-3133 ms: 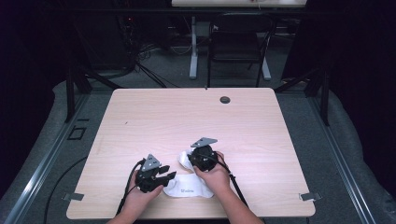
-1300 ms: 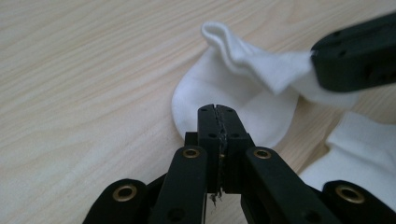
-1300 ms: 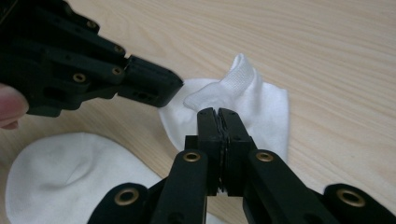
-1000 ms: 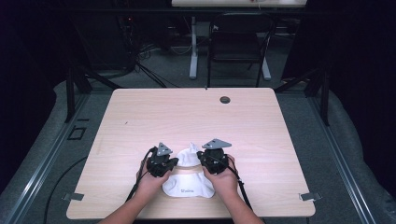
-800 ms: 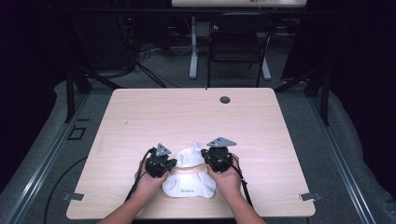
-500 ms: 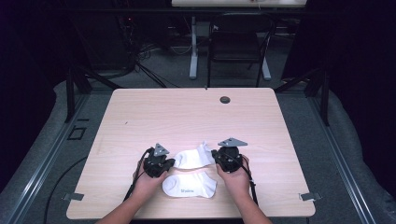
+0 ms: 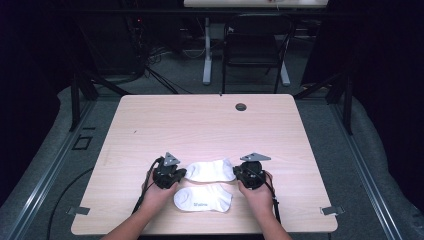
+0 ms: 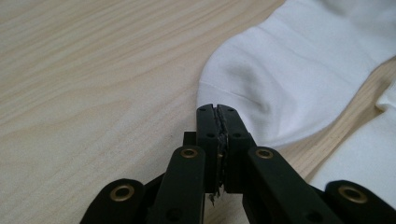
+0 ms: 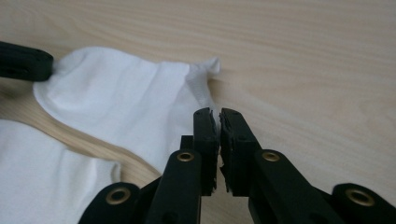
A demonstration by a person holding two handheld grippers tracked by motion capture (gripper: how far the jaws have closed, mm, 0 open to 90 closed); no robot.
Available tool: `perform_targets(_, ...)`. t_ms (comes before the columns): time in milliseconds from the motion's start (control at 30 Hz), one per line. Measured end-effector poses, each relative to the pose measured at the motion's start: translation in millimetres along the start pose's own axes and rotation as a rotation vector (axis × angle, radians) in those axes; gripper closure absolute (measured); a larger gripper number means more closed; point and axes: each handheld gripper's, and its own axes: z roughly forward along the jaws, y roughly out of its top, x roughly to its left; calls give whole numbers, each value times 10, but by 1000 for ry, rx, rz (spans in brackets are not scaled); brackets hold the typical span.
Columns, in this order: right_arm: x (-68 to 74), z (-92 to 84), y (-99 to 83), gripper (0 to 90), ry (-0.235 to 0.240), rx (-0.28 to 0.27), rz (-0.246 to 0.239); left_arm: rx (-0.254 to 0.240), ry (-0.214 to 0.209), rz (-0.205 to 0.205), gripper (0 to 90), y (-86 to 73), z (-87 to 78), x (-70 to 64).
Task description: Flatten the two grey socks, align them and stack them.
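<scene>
A: What is laid out on the table (image 7: 210, 120)?

B: Two white socks are seen near the near edge. The far sock (image 7: 210, 170) is spread flat between the two grippers; the near sock (image 7: 203, 198) lies just beside it, toward the person, with small grey print on it.

A: How is the far sock held?

B: The left gripper (image 7: 176, 176) is set at its left end and the right gripper (image 7: 239, 175) at its right end. In the left gripper view the jaws are pressed together, and the edge of the far sock (image 8: 289, 84) lies right at the tips; whether cloth is pinched between them cannot be told. In the right gripper view the right gripper (image 9: 219, 113) has its jaws almost together, a thin slit left between them, with the far sock (image 9: 121, 107) against the tips. A grasp cannot be confirmed there either.

A: Is anything else seen from the right gripper?

B: The left gripper (image 9: 23, 60) is seen at the sock's other end, and a part of the near sock (image 9: 42, 172) is seen at lower left.

A: What is around, and is anything in the way?

B: A dark round grommet (image 7: 241, 106) is set near the far edge, well apart from the socks. A chair (image 7: 255, 47) and cables (image 7: 160, 70) are seen on the floor beyond the table. Each gripper is held by a hand (image 7: 159, 195), by which its near side is covered.
</scene>
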Motion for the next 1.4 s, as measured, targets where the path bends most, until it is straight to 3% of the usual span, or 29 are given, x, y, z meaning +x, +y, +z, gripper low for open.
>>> perform_targets(133,97,-131,80,833,36,-93,-50,-4,-6,-3,869,9,-3,1)
perform_targets(200,171,-110,102,833,56,-87,-87,-13,-14,1,863,21,-19,-10)
perform_targets(300,219,-16,103,838,42,-55,-119,-24,-21,12,855,55,-49,-46)
perform_targets(533,132,208,58,834,8,5,-98,6,-40,53,845,29,-52,-104)
perform_targets(633,65,249,24,824,1,12,-61,14,-37,53,834,-14,-34,-104)
perform_targets(800,2,267,-5,832,-23,33,-48,10,-26,59,832,-28,-37,-84)
perform_targets(933,-24,277,-39,852,-28,68,-51,6,-10,44,823,-32,-41,-33)
perform_targets(1000,-35,263,-46,855,-13,73,-34,5,-8,35,815,-33,-41,-5)
perform_targets(1200,-8,231,-53,859,-5,86,-42,-6,-12,6,771,-21,-60,48)
perform_targets(1400,-3,167,27,782,15,20,-34,-32,14,-25,665,11,-85,102)
